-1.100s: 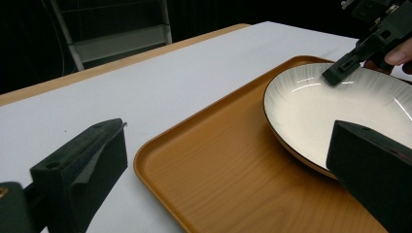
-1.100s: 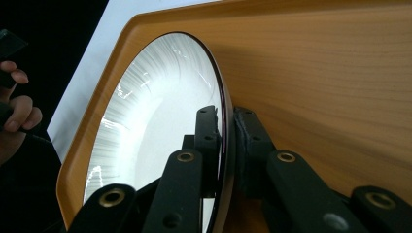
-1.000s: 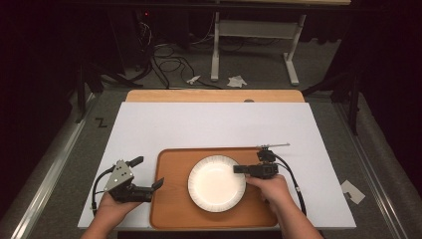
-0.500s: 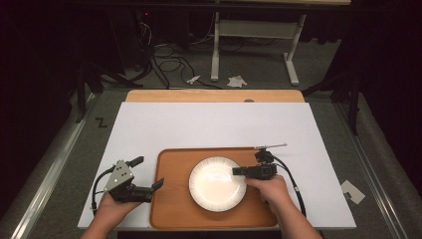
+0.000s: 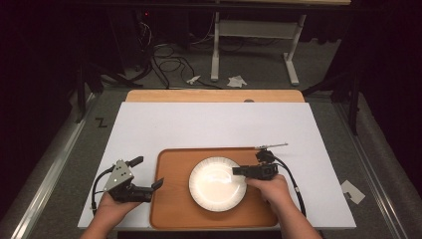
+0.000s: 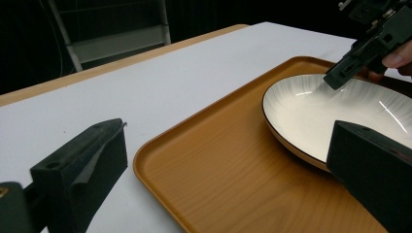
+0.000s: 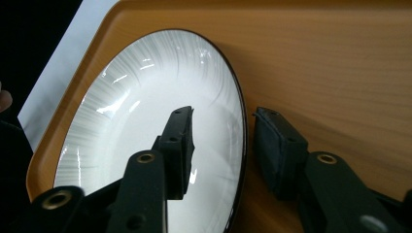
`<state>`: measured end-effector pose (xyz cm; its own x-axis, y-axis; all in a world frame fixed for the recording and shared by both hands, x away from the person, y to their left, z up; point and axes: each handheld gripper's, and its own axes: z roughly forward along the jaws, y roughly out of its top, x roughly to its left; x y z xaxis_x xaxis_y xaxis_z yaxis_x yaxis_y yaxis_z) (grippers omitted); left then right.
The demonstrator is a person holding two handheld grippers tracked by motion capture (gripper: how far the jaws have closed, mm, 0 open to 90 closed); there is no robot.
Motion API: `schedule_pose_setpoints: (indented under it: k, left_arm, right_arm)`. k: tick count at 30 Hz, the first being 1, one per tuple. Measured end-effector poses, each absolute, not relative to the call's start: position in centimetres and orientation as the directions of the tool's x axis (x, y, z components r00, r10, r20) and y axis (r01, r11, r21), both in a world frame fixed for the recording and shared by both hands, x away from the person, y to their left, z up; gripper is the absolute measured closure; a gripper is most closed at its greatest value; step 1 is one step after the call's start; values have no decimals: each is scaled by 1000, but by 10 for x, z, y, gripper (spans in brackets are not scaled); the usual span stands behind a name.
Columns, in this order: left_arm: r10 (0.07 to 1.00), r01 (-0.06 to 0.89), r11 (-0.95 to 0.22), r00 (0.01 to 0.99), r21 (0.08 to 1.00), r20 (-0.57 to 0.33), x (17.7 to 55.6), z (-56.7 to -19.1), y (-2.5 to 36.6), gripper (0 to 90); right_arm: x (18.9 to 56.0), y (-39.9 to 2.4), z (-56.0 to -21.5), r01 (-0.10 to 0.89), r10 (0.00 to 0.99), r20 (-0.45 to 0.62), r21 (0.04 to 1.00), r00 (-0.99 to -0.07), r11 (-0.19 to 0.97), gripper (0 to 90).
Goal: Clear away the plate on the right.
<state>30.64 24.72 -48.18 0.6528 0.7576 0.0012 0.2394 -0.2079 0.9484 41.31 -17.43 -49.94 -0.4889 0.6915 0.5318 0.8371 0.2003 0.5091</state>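
Observation:
A white plate (image 5: 217, 183) with a dark rim lies flat on a wooden tray (image 5: 174, 209). My right gripper (image 5: 239, 171) reaches in at the plate's right edge. In the right gripper view its jaws have just been opening. They straddle the rim of the plate (image 7: 145, 121), one finger over the bowl and one outside over the tray (image 7: 316, 63), with a gap on each side. My left gripper (image 5: 148, 172) stands open at the tray's left edge. In the left gripper view its wide jaws frame the tray's corner (image 6: 218, 174) and the plate (image 6: 340, 116).
The tray sits at the front of a white tabletop (image 5: 214, 124) with a wooden strip (image 5: 214, 95) along its far side. Cables trail from both grippers. A table frame (image 5: 254, 45) and paper scraps lie on the dark floor beyond.
The right gripper's jaws look slightly wider apart at the plate's rim. Both hands and the plate have kept their places.

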Motion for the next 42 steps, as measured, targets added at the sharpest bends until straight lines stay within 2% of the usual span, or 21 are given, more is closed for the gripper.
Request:
schedule_pose_setpoints:
  k: [5, 7, 10, 11, 12, 13, 14, 15, 18, 20, 24, 27, 30, 31, 36, 42]
  left_arm:
    - [759, 251, -210, 651, 945, -5, 307, -483, 246, 20]
    - [765, 258, -208, 645, 943, -7, 307, -483, 246, 20]
    - [768, 264, -205, 640, 942, -12, 307, -483, 247, 20]
    - [771, 270, -200, 637, 942, -19, 308, -484, 248, 20]
    - [771, 270, -200, 637, 942, -19, 308, -484, 248, 19]
    - [773, 274, -197, 634, 941, -22, 308, -485, 248, 18]
    - [773, 274, -197, 634, 941, -22, 308, -485, 248, 12]
    - [775, 279, -195, 631, 940, -26, 309, -485, 249, 11]
    - [777, 282, -192, 628, 940, -30, 310, -486, 249, 4]
    - [781, 289, -187, 624, 939, -37, 310, -486, 250, 3]
    - [782, 298, -188, 622, 936, -41, 310, -487, 249, 3]
    - [789, 313, -187, 612, 931, -47, 312, -488, 248, 2]
    - [793, 319, -188, 608, 929, -48, 314, -489, 248, 3]
    - [796, 321, -185, 604, 929, -50, 314, -490, 247, 3]
    - [795, 317, -189, 605, 930, -44, 312, -489, 247, 3]
    - [795, 317, -170, 604, 933, -61, 310, -489, 250, 2]
  right_arm:
    - [411, -178, -489, 798, 697, 490, 569, -524, 200, 535]
    - [407, -182, -476, 733, 715, 411, 648, -565, 207, 475]
    - [404, -186, -466, 684, 721, 362, 698, -591, 211, 426]
    - [401, -191, -456, 631, 734, 295, 741, -612, 228, 341]
    - [401, -191, -456, 631, 734, 295, 741, -612, 228, 341]
    - [398, -198, -447, 594, 738, 252, 768, -626, 241, 241]
    - [398, -198, -447, 594, 738, 252, 768, -626, 241, 241]
    - [394, -208, -440, 569, 761, 216, 788, -612, 234, 147]
    - [387, -222, -434, 519, 784, 154, 821, -602, 237, 108]
    - [377, -247, -431, 488, 810, 122, 846, -574, 218, 4]
    - [355, -276, -442, 443, 846, 87, 878, -525, 184, 0]
    - [350, -291, -448, 452, 839, 120, 877, -531, 161, 0]
    - [352, -295, -448, 425, 848, 112, 894, -518, 142, 0]
    - [356, -295, -452, 437, 841, 137, 890, -523, 127, 0]
    - [359, -293, -458, 455, 830, 127, 875, -543, 164, 0]
    - [361, -296, -460, 469, 843, 149, 873, -518, 133, 4]
